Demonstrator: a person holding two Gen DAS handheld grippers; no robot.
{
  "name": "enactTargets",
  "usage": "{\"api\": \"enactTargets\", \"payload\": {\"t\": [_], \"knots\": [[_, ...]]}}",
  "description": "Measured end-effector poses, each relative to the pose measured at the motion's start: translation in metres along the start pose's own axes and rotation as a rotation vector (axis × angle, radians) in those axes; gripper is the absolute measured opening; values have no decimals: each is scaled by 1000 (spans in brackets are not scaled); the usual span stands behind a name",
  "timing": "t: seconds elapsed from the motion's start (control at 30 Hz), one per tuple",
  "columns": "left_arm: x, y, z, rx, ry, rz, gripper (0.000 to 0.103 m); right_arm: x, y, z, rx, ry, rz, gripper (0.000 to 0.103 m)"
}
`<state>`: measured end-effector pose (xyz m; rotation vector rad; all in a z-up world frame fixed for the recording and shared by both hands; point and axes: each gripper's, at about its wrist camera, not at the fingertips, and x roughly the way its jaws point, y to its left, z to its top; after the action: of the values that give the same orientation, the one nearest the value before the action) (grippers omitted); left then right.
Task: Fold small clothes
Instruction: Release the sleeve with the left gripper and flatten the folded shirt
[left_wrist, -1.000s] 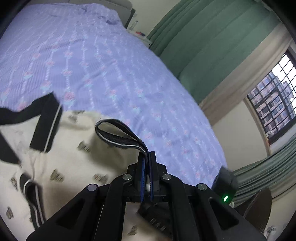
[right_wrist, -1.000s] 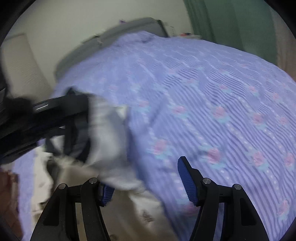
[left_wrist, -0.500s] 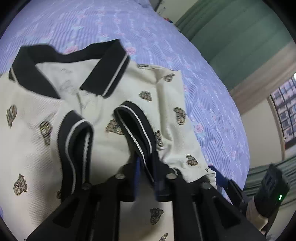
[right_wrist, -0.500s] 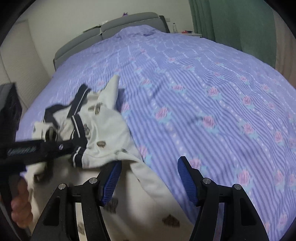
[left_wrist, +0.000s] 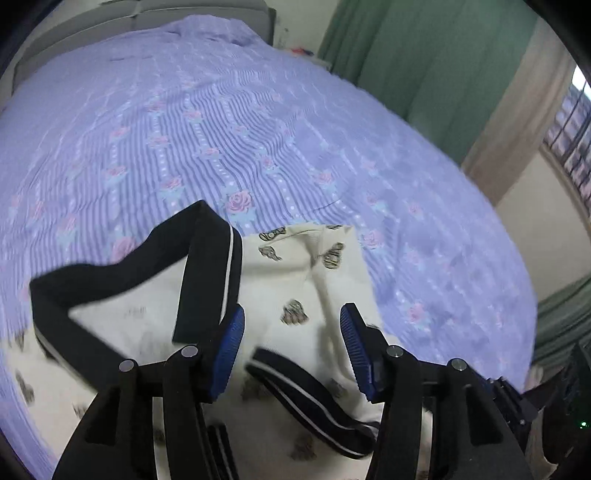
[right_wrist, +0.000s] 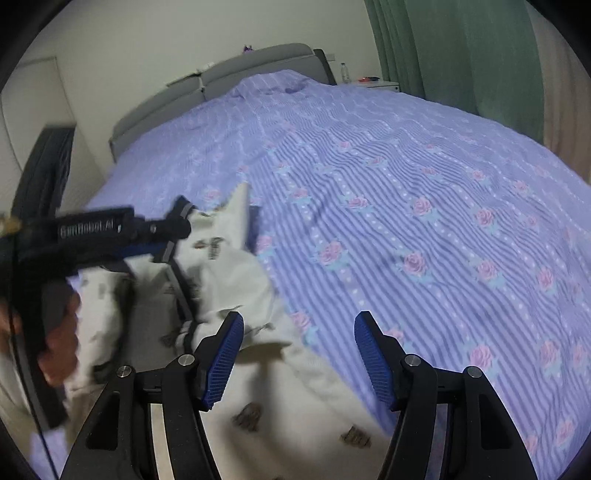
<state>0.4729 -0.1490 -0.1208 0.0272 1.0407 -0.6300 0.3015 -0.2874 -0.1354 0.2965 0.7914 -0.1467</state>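
Observation:
A small cream polo shirt (left_wrist: 295, 280) with dark printed motifs and a black collar (left_wrist: 207, 266) lies on the purple bedspread. Its black striped sleeve cuff (left_wrist: 303, 398) lies loose between my left fingers. My left gripper (left_wrist: 291, 343) is open just above the shirt and holds nothing. In the right wrist view the shirt (right_wrist: 229, 266) lies at lower left, with the left gripper (right_wrist: 159, 236) over it. My right gripper (right_wrist: 299, 354) is open and empty over the shirt's right edge.
The purple striped bedspread with pink roses (right_wrist: 424, 221) covers the whole bed. A grey headboard (right_wrist: 229, 77) stands at the far end. Green curtains (left_wrist: 424, 62) hang along the right side, with a nightstand (right_wrist: 376, 85) by the headboard.
My left gripper has opened and let go of the black sleeve cuff, which now lies on the shirt. The left gripper has pulled back and tilted up. My right gripper has stayed open.

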Motion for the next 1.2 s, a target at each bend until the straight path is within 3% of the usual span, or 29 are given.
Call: {"api": "enactTargets", "payload": {"t": [0.03, 0.13, 0.27, 0.5, 0.6, 0.73, 0.87, 1.03, 1.2], "knots": [[3, 0, 1, 6, 9, 5, 53, 5, -1, 0, -2, 5, -12, 53], [10, 3, -4, 8, 31, -3, 53, 26, -9, 0, -21, 72, -120, 51], [14, 8, -18, 4, 64, -8, 53, 28, -8, 0, -58, 58, -158, 50], [23, -3, -21, 113, 72, 107, 53, 22, -2, -10, -95, 59, -214, 50], [22, -1, -14, 81, 78, 107, 53, 14, -1, -16, -118, 68, -253, 50], [7, 2, -10, 41, 54, 74, 53, -20, 8, -8, -85, -38, -130, 50], [-37, 8, -14, -5, -44, 81, 53, -12, 27, 3, -109, -38, -61, 50], [-82, 31, -43, -45, -99, 145, 54, 12, 46, -5, -177, 49, -48, 45], [-109, 69, -91, -163, -107, 189, 54, 13, 36, -25, -148, 97, -53, 45]]}}
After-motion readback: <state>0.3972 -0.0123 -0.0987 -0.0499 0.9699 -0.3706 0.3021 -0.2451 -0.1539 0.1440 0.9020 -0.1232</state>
